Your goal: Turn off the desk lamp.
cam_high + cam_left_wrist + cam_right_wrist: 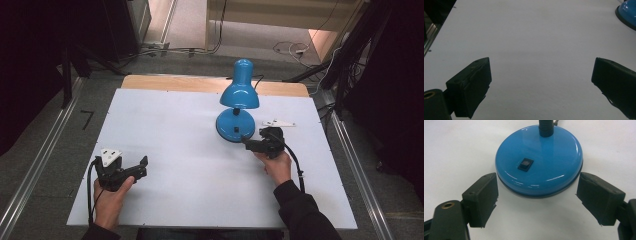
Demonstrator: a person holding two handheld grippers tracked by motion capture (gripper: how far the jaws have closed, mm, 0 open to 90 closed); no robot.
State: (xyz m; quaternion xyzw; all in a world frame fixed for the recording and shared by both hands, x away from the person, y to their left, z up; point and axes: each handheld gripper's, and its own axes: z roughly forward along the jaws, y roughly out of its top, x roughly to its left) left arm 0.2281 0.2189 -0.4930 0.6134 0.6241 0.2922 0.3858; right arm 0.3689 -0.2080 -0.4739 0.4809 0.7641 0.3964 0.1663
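Observation:
A blue desk lamp (239, 92) stands right of centre on the white table (175, 150), its shade bent forward over its round base (231, 126). In the right gripper view the base (544, 147) carries a black rocker switch (525, 164) on top. My right gripper (251, 143) is open at the base's near right edge; the right gripper (537, 197) has one jaw on each side of the rim and touches nothing. My left gripper (143, 167) is open over bare table at the near left. The left gripper (541, 82) holds nothing, and the lamp base (627, 12) sits far off.
A wooden strip (175, 82) runs along the table's far edge. Metal rails (45, 155) flank the table on the floor. Cables (290, 48) lie on the floor behind, and dark curtains hang at both sides.

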